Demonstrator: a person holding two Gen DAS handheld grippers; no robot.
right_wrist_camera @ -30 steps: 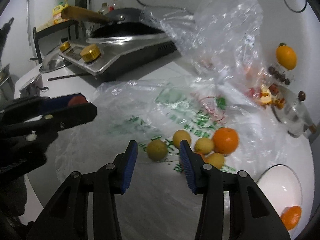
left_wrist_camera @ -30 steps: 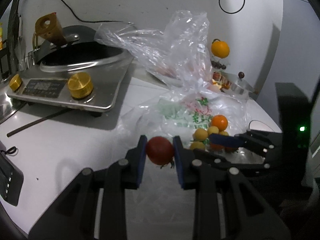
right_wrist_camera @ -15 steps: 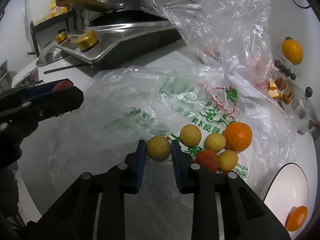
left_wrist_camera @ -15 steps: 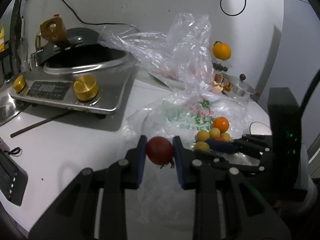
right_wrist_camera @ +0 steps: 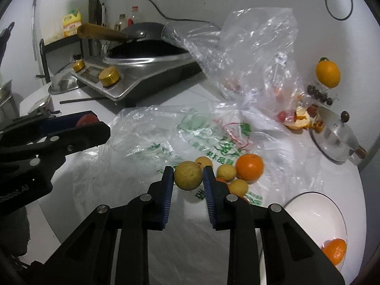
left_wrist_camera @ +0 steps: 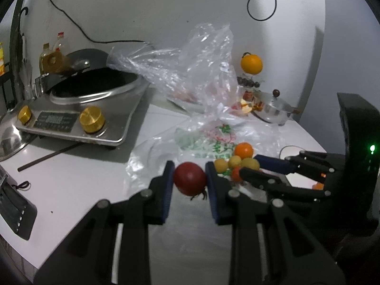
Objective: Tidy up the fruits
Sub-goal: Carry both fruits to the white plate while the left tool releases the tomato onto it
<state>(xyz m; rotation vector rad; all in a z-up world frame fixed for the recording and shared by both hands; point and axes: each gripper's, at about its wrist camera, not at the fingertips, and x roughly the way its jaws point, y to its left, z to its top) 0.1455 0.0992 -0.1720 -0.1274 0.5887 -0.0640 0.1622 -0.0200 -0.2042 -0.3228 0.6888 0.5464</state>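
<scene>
My left gripper point(left_wrist_camera: 189, 179) is shut on a red tomato point(left_wrist_camera: 189, 178) and holds it above the white counter. My right gripper point(right_wrist_camera: 187, 175) is shut on a yellow-green citrus fruit point(right_wrist_camera: 188, 175), just left of a heap of fruit on a flat printed plastic bag point(right_wrist_camera: 166, 137). The heap holds an orange point(right_wrist_camera: 249, 167) and small yellow fruits point(right_wrist_camera: 226, 172). A white bowl point(right_wrist_camera: 308, 204) at the lower right holds one orange fruit point(right_wrist_camera: 334, 250). The left gripper with the tomato shows at the left of the right wrist view point(right_wrist_camera: 90, 128).
A steel cooker with a wok point(left_wrist_camera: 78, 109) stands at the back left. A crumpled clear bag point(right_wrist_camera: 249, 54) rises behind the fruit. A metal lidded pot point(right_wrist_camera: 337, 140), peel scraps and a hanging orange point(right_wrist_camera: 327, 73) are at the right. A dark stick point(left_wrist_camera: 49, 156) lies on the counter.
My right gripper closed on the yellow-green fruit and lifted it slightly off the bag. My left gripper kept hold of the tomato and drew back a little.
</scene>
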